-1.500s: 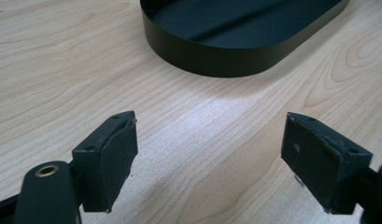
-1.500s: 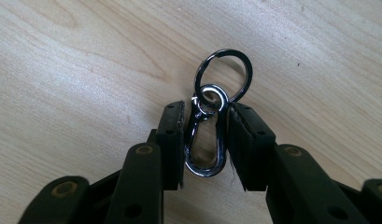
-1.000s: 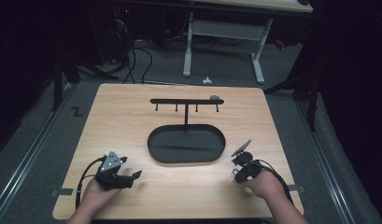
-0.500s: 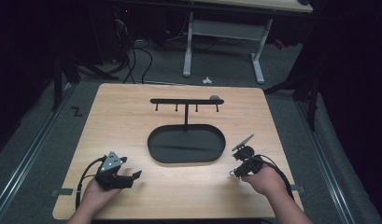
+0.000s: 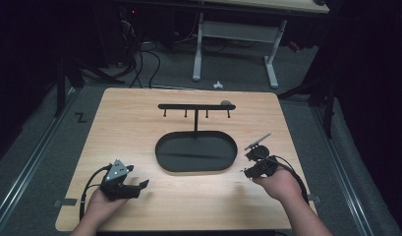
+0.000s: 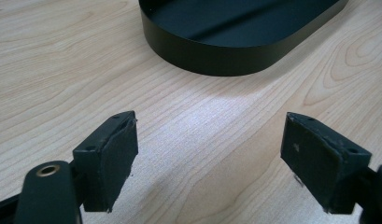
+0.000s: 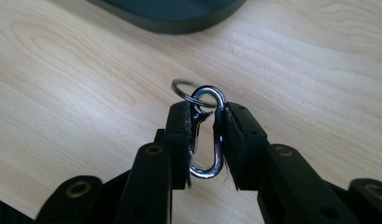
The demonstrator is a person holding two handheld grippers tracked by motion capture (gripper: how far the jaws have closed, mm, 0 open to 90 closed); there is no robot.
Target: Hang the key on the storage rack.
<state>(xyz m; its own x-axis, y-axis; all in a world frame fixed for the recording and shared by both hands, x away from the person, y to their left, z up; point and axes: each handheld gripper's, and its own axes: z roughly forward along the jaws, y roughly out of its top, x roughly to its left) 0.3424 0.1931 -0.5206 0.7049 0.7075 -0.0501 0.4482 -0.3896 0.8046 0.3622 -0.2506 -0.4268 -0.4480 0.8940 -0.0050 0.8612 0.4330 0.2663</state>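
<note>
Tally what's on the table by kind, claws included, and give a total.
Claws: 2, the left claw open, the right claw shut on the clip
Black hook rack with oval tray base: 1
Metal carabiner clip: 1
Key ring looped through the clip: 1
Total: 5

The wooden table (image 5: pixel 129 128) stands on grey floor (image 5: pixel 306 73). At 12 o'clock beyond it is a white desk frame (image 5: pixel 197 54), with a small white object (image 5: pixel 217 85) lying before it. Black cables (image 5: pixel 144 59) lie at 11 o'clock. A black mark (image 5: pixel 80 117) is at 9 o'clock, and a metal rail (image 5: pixel 26 167) at 8 o'clock.
</note>
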